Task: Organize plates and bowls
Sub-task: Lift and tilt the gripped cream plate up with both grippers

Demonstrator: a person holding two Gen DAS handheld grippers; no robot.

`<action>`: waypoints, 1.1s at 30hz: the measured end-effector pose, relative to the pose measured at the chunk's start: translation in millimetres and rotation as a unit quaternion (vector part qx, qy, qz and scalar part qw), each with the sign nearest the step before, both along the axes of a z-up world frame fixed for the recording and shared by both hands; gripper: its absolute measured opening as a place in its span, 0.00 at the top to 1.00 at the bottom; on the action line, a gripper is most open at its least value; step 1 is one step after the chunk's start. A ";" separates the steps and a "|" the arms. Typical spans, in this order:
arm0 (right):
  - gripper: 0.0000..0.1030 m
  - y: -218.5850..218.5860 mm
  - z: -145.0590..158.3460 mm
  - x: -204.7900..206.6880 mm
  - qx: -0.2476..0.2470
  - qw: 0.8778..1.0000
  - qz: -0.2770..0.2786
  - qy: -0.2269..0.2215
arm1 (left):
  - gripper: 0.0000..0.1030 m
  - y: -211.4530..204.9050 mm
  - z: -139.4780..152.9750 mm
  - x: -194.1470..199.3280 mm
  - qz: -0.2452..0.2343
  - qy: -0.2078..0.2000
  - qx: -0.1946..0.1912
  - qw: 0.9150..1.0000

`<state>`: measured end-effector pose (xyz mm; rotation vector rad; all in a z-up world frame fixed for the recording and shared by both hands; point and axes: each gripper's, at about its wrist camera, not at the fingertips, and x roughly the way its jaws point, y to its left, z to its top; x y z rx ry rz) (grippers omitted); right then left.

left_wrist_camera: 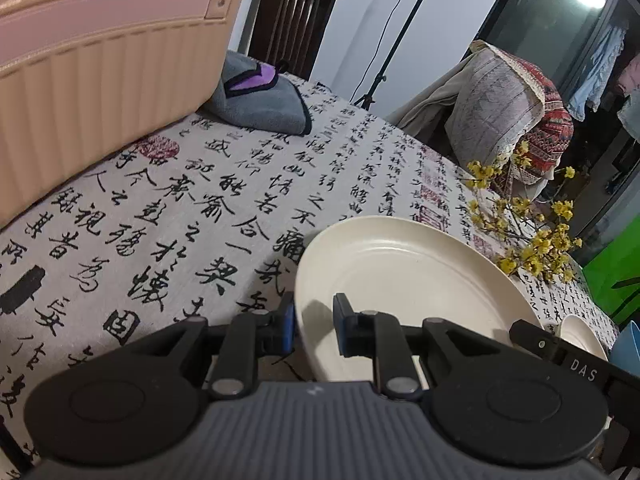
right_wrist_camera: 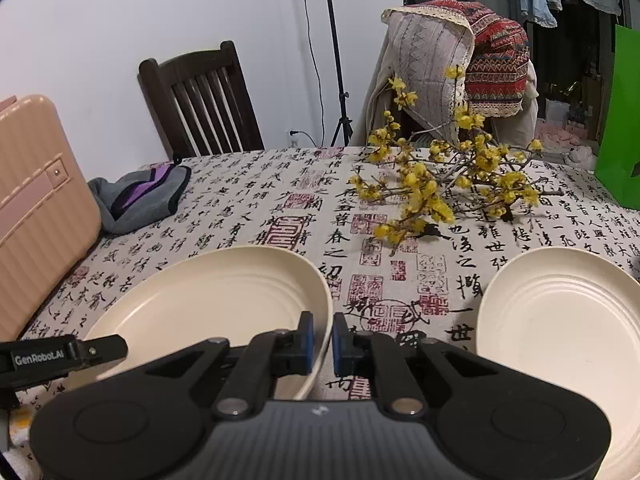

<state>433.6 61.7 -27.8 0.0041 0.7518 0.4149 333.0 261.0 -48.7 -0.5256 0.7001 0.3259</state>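
A cream plate [left_wrist_camera: 400, 272] lies on the calligraphy tablecloth [left_wrist_camera: 180, 208] and both grippers have hold of it. My left gripper [left_wrist_camera: 314, 322] is shut on its left rim, one blue pad outside and one inside. In the right wrist view the same plate [right_wrist_camera: 208, 304] has its right rim pinched between the pads of my right gripper [right_wrist_camera: 323, 338], and a left gripper finger [right_wrist_camera: 100, 350] shows at its far-left edge. A second cream plate [right_wrist_camera: 560, 320] rests to the right, apart from both grippers. It shows partly in the left wrist view as the second plate [left_wrist_camera: 580, 336], beside a blue bowl's edge [left_wrist_camera: 628, 344].
A pink suitcase [right_wrist_camera: 36, 216] stands at the table's left, with a grey and purple cloth [right_wrist_camera: 140, 196] next to it. Yellow flowering branches [right_wrist_camera: 440, 184] lie beyond the plates. Around the table are a dark wooden chair [right_wrist_camera: 200, 104], a fabric-draped chair [right_wrist_camera: 460, 52] and a green bag [right_wrist_camera: 620, 120].
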 end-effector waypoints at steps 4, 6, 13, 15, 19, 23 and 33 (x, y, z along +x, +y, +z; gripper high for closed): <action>0.91 -5.5 3.3 -2.9 0.009 1.000 -0.005 -0.002 | 0.81 -4.5 5.8 -2.9 -0.004 -0.009 0.009 1.000; 0.91 -8.6 4.5 -4.2 0.015 1.000 -0.008 -0.002 | 0.81 -6.4 9.0 -5.0 -0.005 -0.014 0.010 1.000; 0.91 -17.6 10.1 -13.7 0.031 0.999 -0.023 -0.010 | 0.81 -13.5 20.1 -11.6 -0.009 -0.030 0.020 0.999; 0.91 -19.8 12.2 -16.0 0.035 0.999 -0.026 -0.012 | 0.81 -15.1 22.8 -13.5 -0.008 -0.033 0.021 0.999; 0.91 -23.8 17.2 -21.0 0.038 0.999 -0.027 -0.014 | 0.81 -17.1 28.2 -18.3 -0.007 -0.041 0.017 0.999; 0.91 -29.2 22.7 -25.9 0.040 0.999 -0.031 -0.019 | 0.82 -21.1 33.2 -21.7 -0.014 -0.050 0.018 0.999; 0.91 -42.0 31.0 -38.0 0.054 0.998 -0.039 -0.020 | 0.82 -31.2 44.6 -31.3 -0.020 -0.067 0.026 0.997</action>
